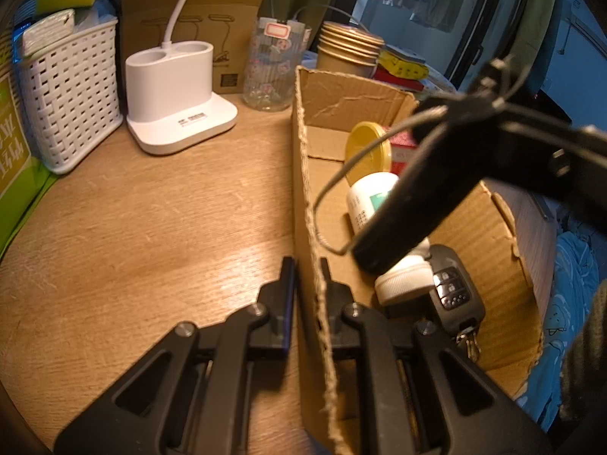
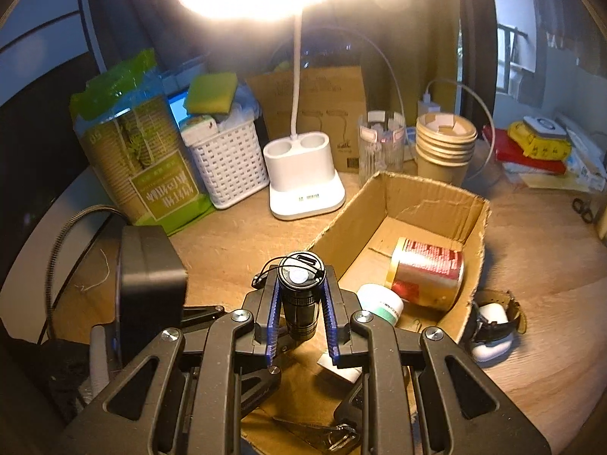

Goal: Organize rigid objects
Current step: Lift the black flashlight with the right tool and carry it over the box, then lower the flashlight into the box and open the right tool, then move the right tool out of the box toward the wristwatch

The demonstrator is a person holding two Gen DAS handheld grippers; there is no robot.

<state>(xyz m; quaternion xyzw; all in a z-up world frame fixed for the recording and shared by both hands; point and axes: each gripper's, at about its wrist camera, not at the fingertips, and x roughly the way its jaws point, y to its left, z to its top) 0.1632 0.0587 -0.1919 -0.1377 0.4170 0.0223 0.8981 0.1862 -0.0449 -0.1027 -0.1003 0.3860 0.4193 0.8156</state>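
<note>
Right wrist view first: we see our right gripper (image 2: 301, 311) closed on a black flashlight (image 2: 299, 295), its blue-lined fingers (image 2: 274, 314) pressed to either side of the barrel, tail cap and cord facing the camera. It hangs over the near end of the cardboard box (image 2: 428, 197).

From the left wrist view, our left gripper (image 1: 308, 284) pinches the box's near wall (image 1: 303, 174), one finger on the outside and one inside, nearly shut on the card. The flashlight (image 1: 413, 197) crosses this view at a slant above the box.

Inside the box lie a white bottle (image 1: 366, 199), a yellow-lidded red can (image 2: 426, 269) on its side, and a car key (image 1: 453, 290) with its ring toward the near end. Just outside the box's right wall we see a watch (image 2: 493, 318) wrapped around a white case.

Farther back on the wooden table (image 1: 151, 227) stand a white lamp base (image 1: 178, 98), a white basket (image 1: 72, 91), a glass jar (image 1: 271, 68) and stacked paper cups (image 1: 347, 51).
</note>
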